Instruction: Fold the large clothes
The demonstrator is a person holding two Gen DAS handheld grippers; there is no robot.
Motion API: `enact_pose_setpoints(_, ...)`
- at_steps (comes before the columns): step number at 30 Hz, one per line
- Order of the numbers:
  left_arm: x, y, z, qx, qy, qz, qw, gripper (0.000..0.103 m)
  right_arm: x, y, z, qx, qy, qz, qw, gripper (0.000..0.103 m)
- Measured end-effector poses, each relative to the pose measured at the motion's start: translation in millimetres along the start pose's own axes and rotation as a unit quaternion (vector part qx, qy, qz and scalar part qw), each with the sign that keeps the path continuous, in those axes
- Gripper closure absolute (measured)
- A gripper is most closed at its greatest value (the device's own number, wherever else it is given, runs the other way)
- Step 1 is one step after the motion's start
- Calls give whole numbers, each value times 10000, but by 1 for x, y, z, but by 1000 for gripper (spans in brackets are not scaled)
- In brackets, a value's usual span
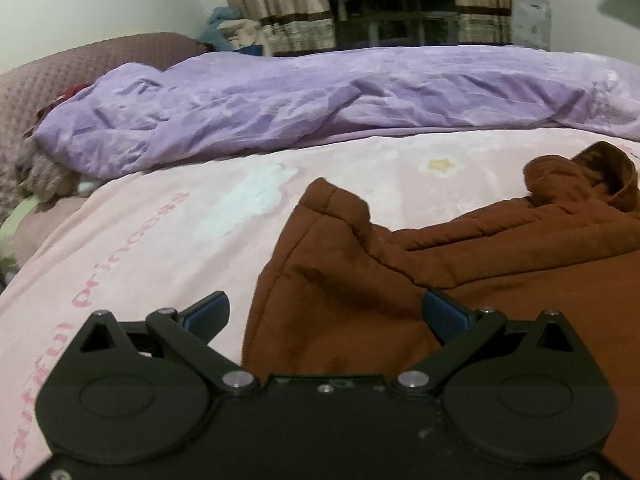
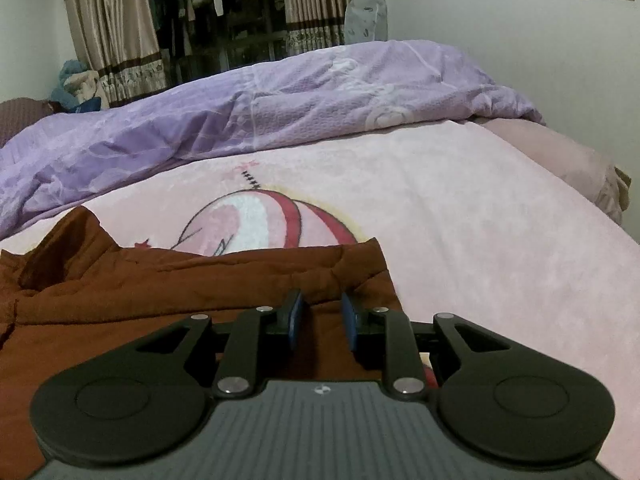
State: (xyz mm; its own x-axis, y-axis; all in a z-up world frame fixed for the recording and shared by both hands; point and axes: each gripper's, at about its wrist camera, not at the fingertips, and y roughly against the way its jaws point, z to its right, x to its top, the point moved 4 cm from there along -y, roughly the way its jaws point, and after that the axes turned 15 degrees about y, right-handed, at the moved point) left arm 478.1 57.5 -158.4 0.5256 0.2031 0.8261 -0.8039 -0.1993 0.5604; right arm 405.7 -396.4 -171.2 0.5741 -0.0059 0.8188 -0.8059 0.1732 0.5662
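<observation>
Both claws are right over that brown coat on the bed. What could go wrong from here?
The left gripper stands wide open over the brown coat; closing there might pinch only the puffy top layer. The right gripper, jaws narrow with nothing between them, may miss the hem. The purple duvet lies close behind and could catch a swung sleeve.

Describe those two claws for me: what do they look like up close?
Both are matte black plastic. The left claw and right claw each have two round discs at the base, angled link bars with silver pivot screws, and blue pads on the fingers. The right one's body is ribbed grey with a small round logo.
</observation>
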Motion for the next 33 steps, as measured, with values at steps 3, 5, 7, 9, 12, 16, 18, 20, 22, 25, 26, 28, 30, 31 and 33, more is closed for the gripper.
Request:
enact_pose_setpoints(3,3,23,1,182,-197,202,9994,0,2,11,4,40,-40,39,10000,73)
enact_pose_setpoints(5,5,45,-2,13,-233,264,9994,0,5,33,10,49,-142,148,9998,71)
enact_pose_setpoints(7,7,63,-7,-296,-167,111,9994,0,4,61,17,31,-243,219,9995,70)
enact_pose_setpoints(9,7,70,-13,-310,-88,-231,9992,0,-6,92,24,74,-331,150,9993,58)
enact_pose_setpoints(12,5,79,-15,-537,20,-230,9983,0,-29,123,34,56,-460,137,9988,20)
enact_pose_setpoints(16,-3,83,-6,-620,-321,-186,9974,0,-66,130,43,547,-883,-426,9937,19)
enact_pose_setpoints(18,-9,81,-3,-624,-403,-203,9970,0,-83,127,46,801,-1275,-632,9866,19)
enact_pose_setpoints(20,-11,81,-5,-675,-355,-232,9968,0,-90,122,45,926,-1411,-682,9833,19)
enact_pose_setpoints(22,-11,82,-9,-743,-293,-270,9964,0,-86,117,43,953,-1389,-661,9835,19)
enact_pose_setpoints(25,-12,87,-11,-747,-365,-239,9963,0,-76,102,39,1130,-1418,-614,9815,17)
enact_pose_setpoints(26,-13,87,-12,-737,-396,-233,9962,0,-74,95,37,1168,-1476,-654,9799,16)
enact_pose_setpoints(28,-14,88,-15,-717,-401,-242,9963,0,-69,83,35,1255,-1547,-566,9783,8)
enact_pose_setpoints(30,-15,88,-17,-711,-361,-282,9964,0,-67,80,30,1271,-1654,-527,9766,23)
enact_pose_setpoints(31,-16,88,-19,-700,-351,-295,9965,0,-64,79,28,1307,-1710,-414,9757,46)
enact_pose_setpoints(33,-17,89,-20,-669,-349,-295,9967,0,-61,86,21,1459,-1734,-165,9738,75)
